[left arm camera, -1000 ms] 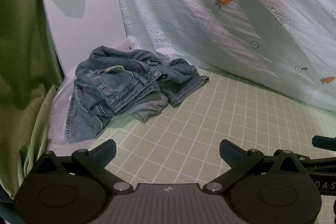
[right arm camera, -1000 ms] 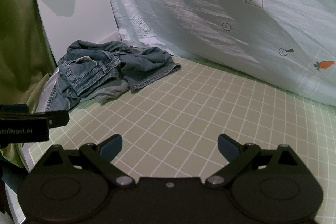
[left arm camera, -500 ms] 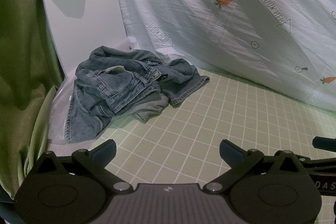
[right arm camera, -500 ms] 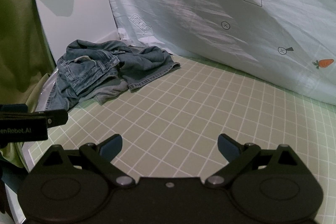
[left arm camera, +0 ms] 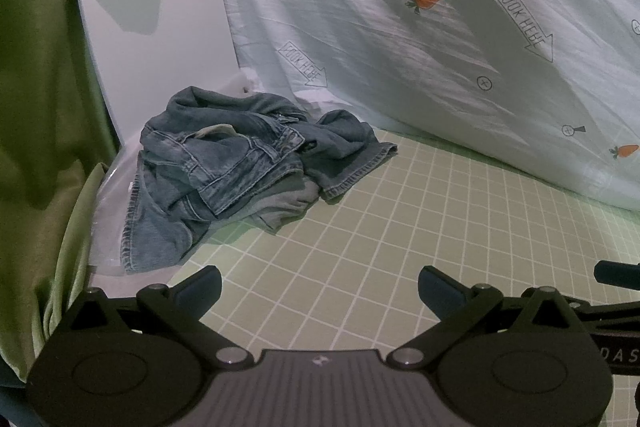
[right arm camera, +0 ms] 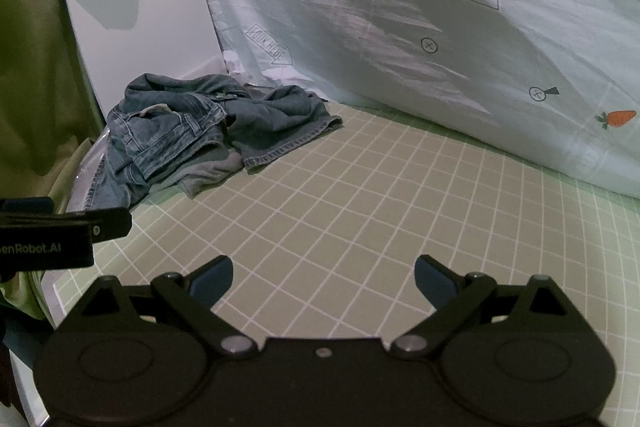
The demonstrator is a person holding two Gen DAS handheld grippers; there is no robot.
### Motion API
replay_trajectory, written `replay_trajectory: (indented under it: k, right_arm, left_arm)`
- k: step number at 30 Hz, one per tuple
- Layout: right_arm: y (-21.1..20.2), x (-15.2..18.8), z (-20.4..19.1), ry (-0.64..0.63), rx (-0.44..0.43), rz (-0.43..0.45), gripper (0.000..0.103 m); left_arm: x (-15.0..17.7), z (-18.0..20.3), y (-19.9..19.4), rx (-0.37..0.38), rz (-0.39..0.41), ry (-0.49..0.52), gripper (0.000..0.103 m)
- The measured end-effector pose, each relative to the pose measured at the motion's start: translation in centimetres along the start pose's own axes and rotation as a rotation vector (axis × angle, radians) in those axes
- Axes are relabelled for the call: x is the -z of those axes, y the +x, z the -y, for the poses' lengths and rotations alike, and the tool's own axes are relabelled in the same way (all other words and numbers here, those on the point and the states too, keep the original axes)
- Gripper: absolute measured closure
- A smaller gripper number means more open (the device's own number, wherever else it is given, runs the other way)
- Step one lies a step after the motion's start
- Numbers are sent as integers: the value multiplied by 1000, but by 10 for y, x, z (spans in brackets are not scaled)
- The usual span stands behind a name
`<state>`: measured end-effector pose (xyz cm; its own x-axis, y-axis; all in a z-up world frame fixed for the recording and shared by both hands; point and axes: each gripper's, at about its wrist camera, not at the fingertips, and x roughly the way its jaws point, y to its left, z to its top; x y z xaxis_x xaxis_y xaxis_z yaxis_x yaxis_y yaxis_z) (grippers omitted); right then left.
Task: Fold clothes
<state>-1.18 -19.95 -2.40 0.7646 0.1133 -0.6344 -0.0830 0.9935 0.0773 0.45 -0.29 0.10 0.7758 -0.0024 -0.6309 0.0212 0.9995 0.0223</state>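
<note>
Two grippers, one garment. The left gripper [left arm camera: 320,285] shows two dark blue fingertips [left arm camera: 202,287] spread wide apart, with nothing between them; only bare mat lies in the gap. The right gripper [right arm camera: 323,277] likewise shows two blue-tipped fingers [right arm camera: 214,275] set wide, holding nothing. Both hang above the near part of one pale green cutting mat [left arm camera: 420,227] ruled with a white grid. In the right wrist view, part of the left gripper's black body [right arm camera: 48,235] enters at the left edge, bearing white lettering; in the left wrist view, a dark piece of the right gripper [left arm camera: 618,273] enters at the right edge.

One pair of blue jeans [left arm camera: 240,171] lies crumpled in a heap at the far left corner of the mat, well apart from both grippers. The waistband and one pocket face up, one hemmed leg end reaches out onto the grid, and the left part of the heap overhangs the mat onto a clear plastic sheet [left arm camera: 108,227].

Behind the heap stands one white panel [left arm camera: 152,27]. One pale sheet [left arm camera: 400,47], printed with carrots and "LOOK HERE" arrows, backs the mat; three carrots and two arrows are countable in each view. One green cloth [left arm camera: 36,87] hangs at the left.
</note>
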Motion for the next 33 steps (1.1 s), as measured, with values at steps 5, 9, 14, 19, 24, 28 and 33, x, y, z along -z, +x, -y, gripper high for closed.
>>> replay_trajectory:
  k: [5, 9, 14, 19, 24, 28, 33]
  right_arm:
    - [1, -1, 1, 3, 3, -4, 5]
    - [1, -1, 0, 5, 7, -6, 5]
    - [3, -2, 2, 8, 5, -15, 5]
    - [6, -1, 1, 1, -1, -24, 5]
    - [13, -3, -5, -21, -15, -35, 5]
    - [21, -10, -11, -43, -32, -42, 5]
    - [41, -34, -21, -69, -40, -36, 5]
  left_arm:
    - [1, 0, 0, 11, -1, 7, 0]
    - [2, 1, 0, 13, -2, 4, 0]
    - [3, 2, -1, 21, -12, 5, 0]
    - [4, -1, -2, 20, -22, -1, 0]
    - [1, -13, 2, 22, -40, -46, 0]
    - [-7, -26, 10, 17, -60, -74, 0]
    - [-25, -44, 25, -10, -73, -108, 0]
